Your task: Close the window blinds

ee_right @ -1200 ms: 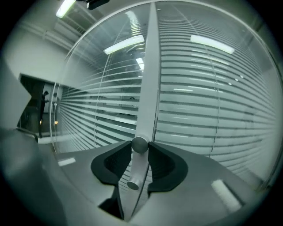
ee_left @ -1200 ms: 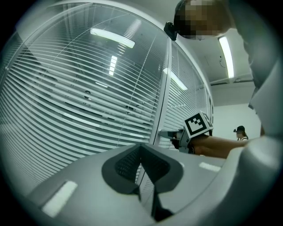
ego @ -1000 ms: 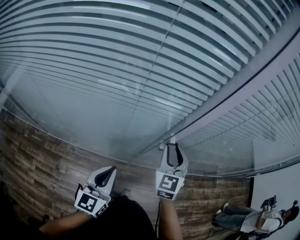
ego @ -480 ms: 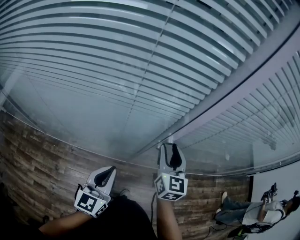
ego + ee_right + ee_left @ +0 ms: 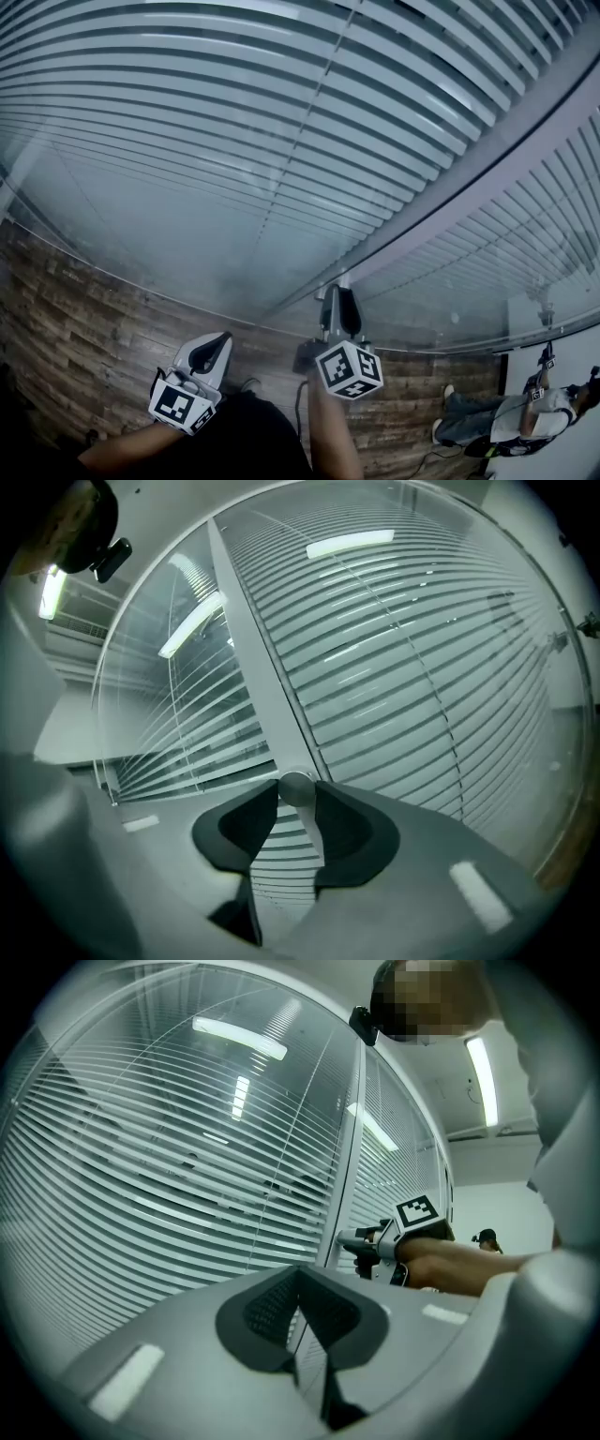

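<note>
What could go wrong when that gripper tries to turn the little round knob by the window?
1. The right gripper is closing its jaws on the knob, which sits only at their very tips. It could slip off when twisted.
2. The glass is right behind the knob, so a slip might bump it.
3. Twisting the wrong way might open the blinds more.

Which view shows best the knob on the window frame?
The right gripper view: the knob sits large between the right gripper's closing jaws. The head view has it nearly covered by that gripper; the left gripper view, too small to tell.
</note>
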A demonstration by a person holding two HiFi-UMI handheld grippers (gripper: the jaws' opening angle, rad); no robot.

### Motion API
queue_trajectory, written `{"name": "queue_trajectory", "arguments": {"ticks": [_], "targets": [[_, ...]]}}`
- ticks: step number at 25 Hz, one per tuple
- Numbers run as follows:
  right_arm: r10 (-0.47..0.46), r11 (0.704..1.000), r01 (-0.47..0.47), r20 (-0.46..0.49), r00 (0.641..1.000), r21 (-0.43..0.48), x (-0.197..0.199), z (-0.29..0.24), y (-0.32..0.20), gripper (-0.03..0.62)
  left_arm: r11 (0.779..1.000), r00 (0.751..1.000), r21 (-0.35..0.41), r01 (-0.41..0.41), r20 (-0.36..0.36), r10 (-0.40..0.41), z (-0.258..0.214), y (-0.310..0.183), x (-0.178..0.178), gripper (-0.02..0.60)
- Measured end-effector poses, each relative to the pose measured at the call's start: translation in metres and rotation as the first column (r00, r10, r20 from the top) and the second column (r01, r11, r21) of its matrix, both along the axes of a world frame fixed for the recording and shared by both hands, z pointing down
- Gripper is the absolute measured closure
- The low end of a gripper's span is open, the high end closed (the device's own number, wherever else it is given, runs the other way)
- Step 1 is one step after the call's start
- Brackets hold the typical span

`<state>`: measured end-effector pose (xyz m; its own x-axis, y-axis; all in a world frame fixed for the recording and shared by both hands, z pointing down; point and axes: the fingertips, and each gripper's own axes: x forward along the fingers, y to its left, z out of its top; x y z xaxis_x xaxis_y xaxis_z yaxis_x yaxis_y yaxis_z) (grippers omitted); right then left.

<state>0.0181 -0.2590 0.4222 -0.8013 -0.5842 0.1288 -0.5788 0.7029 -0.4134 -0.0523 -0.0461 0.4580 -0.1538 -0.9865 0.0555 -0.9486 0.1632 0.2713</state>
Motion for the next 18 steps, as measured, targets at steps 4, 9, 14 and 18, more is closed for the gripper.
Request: {"name": "queue_trajectory", "arguments": {"ticks": [4, 9, 14, 18], "targets": [[-0.048, 0.985, 0.072, -0.153, 0.987, 0.154, -0.0014, 0.0003, 0.0024, 0.464, 1.0, 1.0, -0.002, 0.011, -0.008, -0.011, 0.0036, 0.0034, -0.0033, 0.581], [0.006, 0.922, 0.144, -0.387, 0.922, 0.358, -0.0048, -0.0008, 0.0038, 0.464, 1.0, 1.0, -0.001, -0.007, -0.002, 0.007, -0.0002, -0.0017, -0.0006, 0.581], [0.092, 0.834, 0.243, -0.558, 0.825, 0.496, -0.0079, -0.0006, 0.0082, 0.464, 1.0, 1.0, 0.009, -0.009, 0.0, 0.009, 0.0016, -0.002, 0.0025, 0.581], [0.135, 0.781, 0.301, -0.618, 0.774, 0.547, -0.0098, 0.0004, 0.0086, 0.464, 1.0, 1.0, 0.003, -0.024, 0.002, 0.024, -0.0004, -0.0042, 0.0042, 0.581]]}}
